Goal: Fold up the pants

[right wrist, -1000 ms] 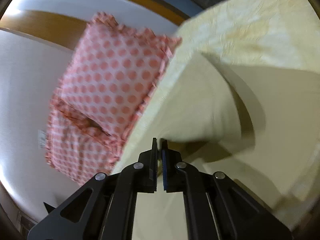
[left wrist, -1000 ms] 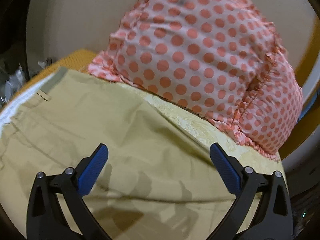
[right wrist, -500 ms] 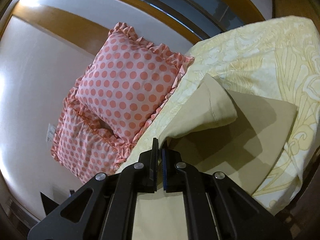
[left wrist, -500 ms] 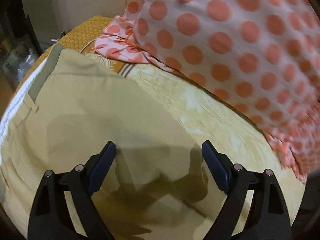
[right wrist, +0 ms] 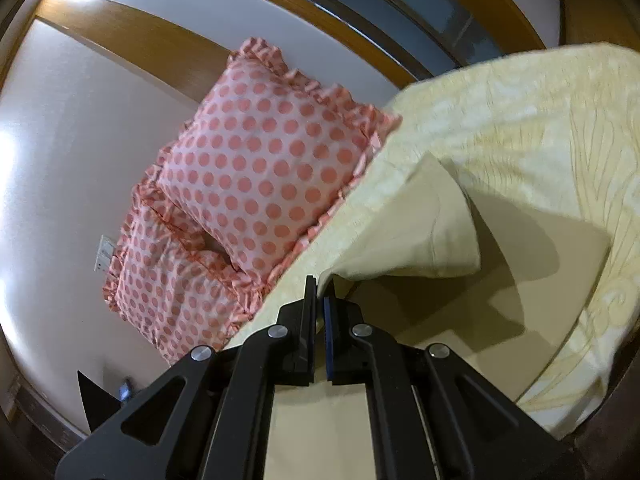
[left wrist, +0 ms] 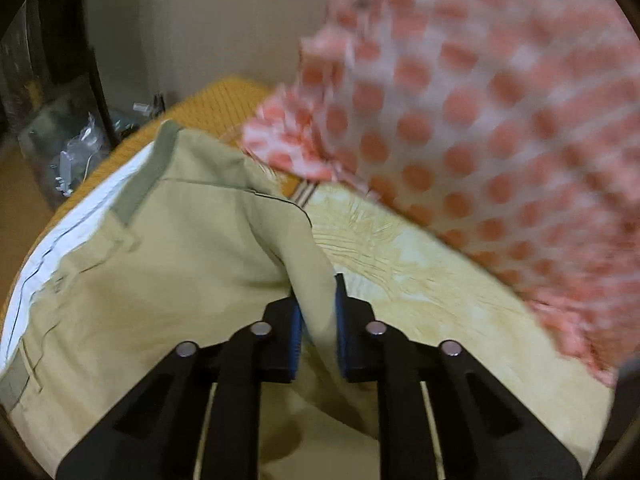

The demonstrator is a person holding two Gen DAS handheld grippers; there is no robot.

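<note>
The pale yellow patterned bedspread (left wrist: 420,264) is taking up most of both views, and it is serving as the folding surface, with the khaki pants (left wrist: 132,280) spreading across it. In the left wrist view the pants are filling the 7 to 10 o'clock side, and the waistband (left wrist: 140,184), with its white lining showing, is running from about 11 down to 8 o'clock. Judging from that, the long axis is running back toward the camera, waist end pointing away toward 11 o'clock.

The polka-dot pillows (right wrist: 256,184) are sitting up at the head of the bed, out at 10 o'clock in the right wrist view, blurred at 2 o'clock in the left one, clear of the work.

Now the grips. The left gripper (left wrist: 316,320) is pinching a raised ridge of khaki cloth between its blue pads (left wrist: 295,340), jaws nearly together, probably to carry that edge over. The right gripper (right wrist: 320,312) is nearly closed, only a sliver between the pads, apparently on a thin hem, and the pant leg (right wrist: 420,236) is lifting and curling toward 1 o'clock, throwing a shadow on the layer beneath. Looks like a lengthwise fold is under way.
</note>
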